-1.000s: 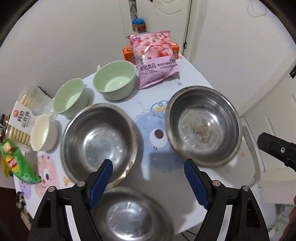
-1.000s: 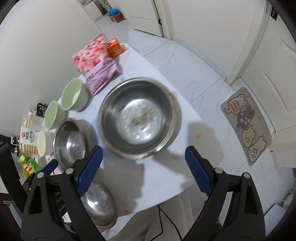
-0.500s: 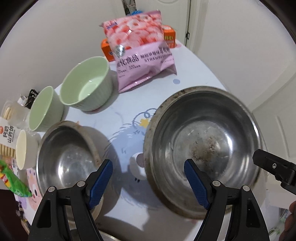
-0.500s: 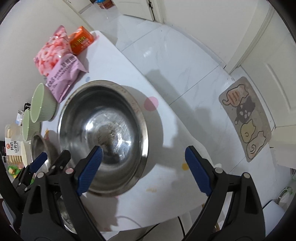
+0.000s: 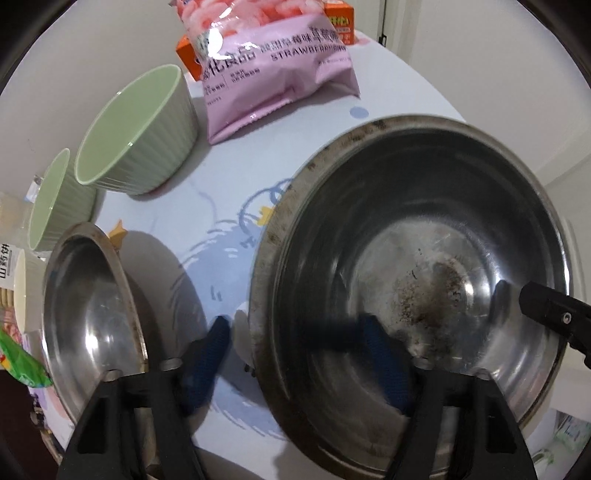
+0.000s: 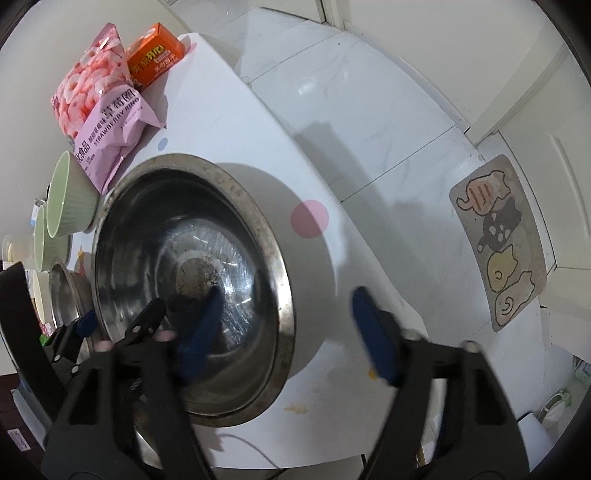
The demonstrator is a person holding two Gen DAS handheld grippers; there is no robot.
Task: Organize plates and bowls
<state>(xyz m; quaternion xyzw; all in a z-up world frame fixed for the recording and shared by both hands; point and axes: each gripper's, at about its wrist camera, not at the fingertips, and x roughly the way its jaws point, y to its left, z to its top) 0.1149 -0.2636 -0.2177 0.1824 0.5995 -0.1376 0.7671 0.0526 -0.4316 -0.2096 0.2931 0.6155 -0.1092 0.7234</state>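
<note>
1. Left wrist view: the left gripper (image 5: 295, 354) points down at the table (image 5: 229, 192). Its jaws are closing. One blue finger is outside the big steel bowl (image 5: 417, 280) and one is inside, so the bowl's rim is between them. The fingers look blurry, and they are not pressing the rim yet.
2. Left wrist view: a smaller steel bowl (image 5: 88, 325) sits to the left. Behind it are two green bowls (image 5: 136, 129), side by side, and a white cup (image 5: 26, 291) at the left edge.
3. Left wrist view: a pink snack bag (image 5: 273, 62) at the back says "STRAWBERRY", with Chinese words above it. An orange box (image 5: 336, 22) is behind the bag. The right gripper's black tip pokes in on the right.
4. Right wrist view: the right gripper (image 6: 288, 328) also has its jaws closing. One blue finger is inside the big steel bowl and one is outside on the white table, with the rim between them. They are not pinching it yet.
5. Right wrist view: the pink bag reads "STRAWBERRY RING". A cat mat (image 6: 498, 240) lies on the floor (image 6: 369, 110).
</note>
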